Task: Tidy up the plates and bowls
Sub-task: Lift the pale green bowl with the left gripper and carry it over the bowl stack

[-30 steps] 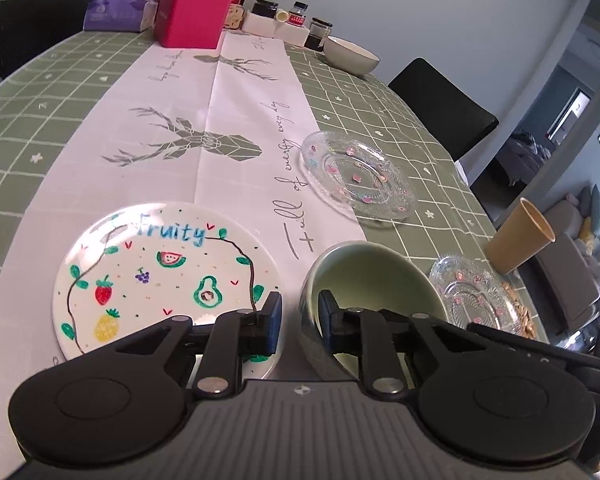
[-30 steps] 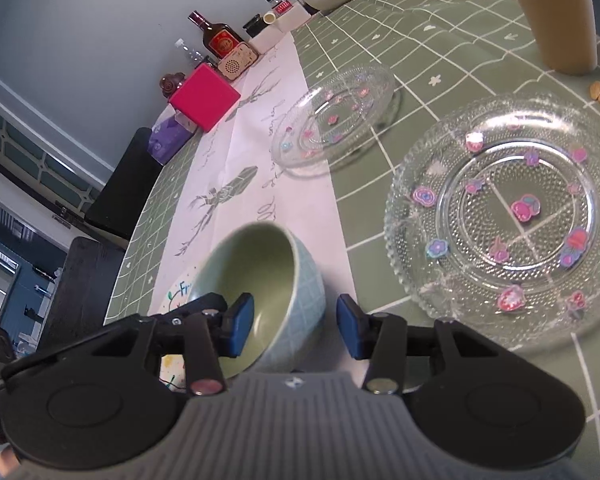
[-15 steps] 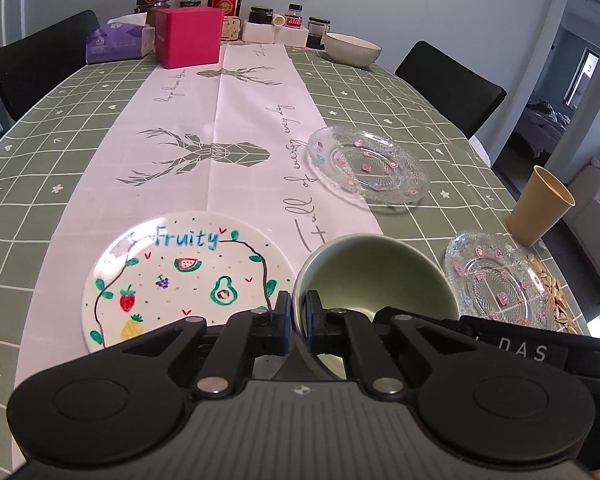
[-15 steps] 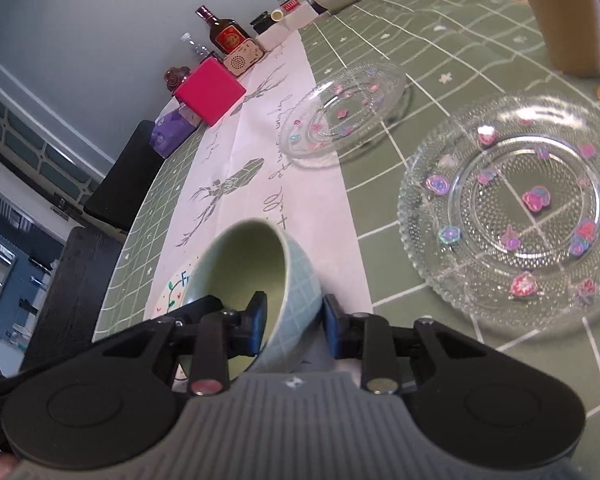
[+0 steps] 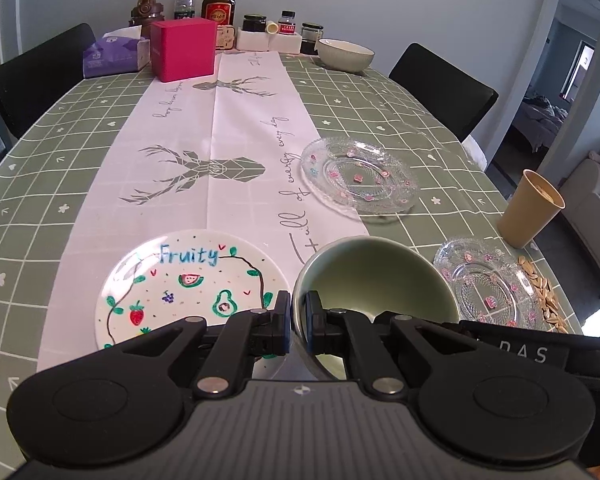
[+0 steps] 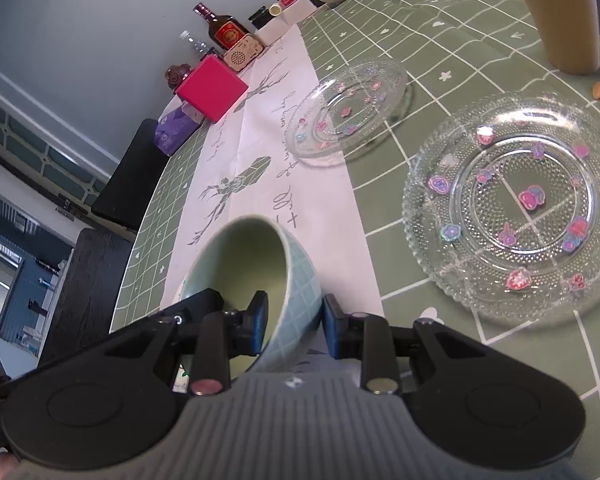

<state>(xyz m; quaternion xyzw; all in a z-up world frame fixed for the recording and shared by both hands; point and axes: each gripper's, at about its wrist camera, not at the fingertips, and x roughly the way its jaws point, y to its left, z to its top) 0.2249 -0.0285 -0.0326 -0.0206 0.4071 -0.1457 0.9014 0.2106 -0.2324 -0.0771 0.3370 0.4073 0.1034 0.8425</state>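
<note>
- The left gripper (image 5: 298,317) was clamped on the near left rim of the green bowl (image 5: 374,276), one pad inside and one outside, jaws nearly together.
- The right gripper (image 6: 294,320) gripped the same bowl at its right wall, jaws narrow, one finger (image 6: 256,320) inside and the other against the blue-green outside.
- The bowl was tilted, its mouth turned away from the grippers; it sat over the near end of the white runner (image 5: 228,152), and whether it touched the cloth could not be told.
- Just left of the bowl lay the white "Fruity" plate (image 5: 180,284), flat on the runner.
- To the right of the bowl lay a glass plate (image 5: 496,284) on the green cloth (image 5: 40,168), with seeds (image 5: 540,280) beside it.
- A second glass plate (image 5: 358,176) lay farther off, at the runner's right edge.
- A tan cup (image 5: 530,208) stood upright beyond the near glass plate.
- A second bowl (image 5: 345,54) stood at the far end, near bottles and a pink box (image 5: 183,48).
</note>
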